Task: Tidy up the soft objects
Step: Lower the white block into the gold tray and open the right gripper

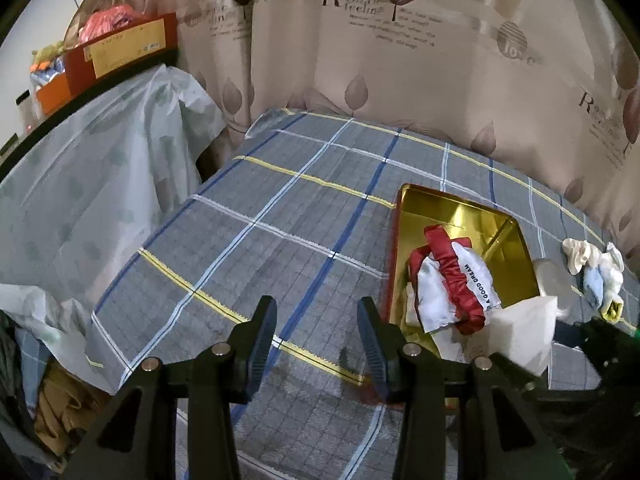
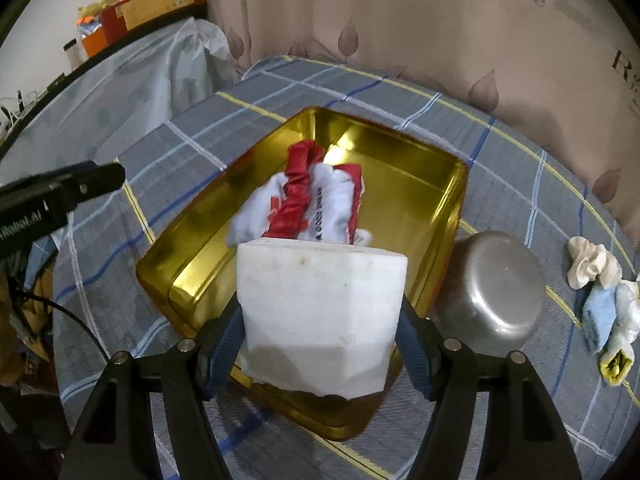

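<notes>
Surface: plaid cloth [image 1: 304, 216].
Tin [image 2: 404, 184]: holds red-white bundle [image 2: 308, 200].
Right gripper [image 2: 320, 344]: clamps white sponge [image 2: 320, 304].
Left gripper [image 1: 316, 332]: parted, empty.

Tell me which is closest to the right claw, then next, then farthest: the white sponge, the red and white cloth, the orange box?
1. White sponge: gripped in the right claw.
2. Red and white cloth: in the gold tin, just beyond.
3. Orange box: far back left, on the shelf.

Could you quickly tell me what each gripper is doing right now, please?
Left gripper: open, holding nothing, over the checked cloth.
Right gripper: closed on the white foam block, above the gold tin.
</notes>
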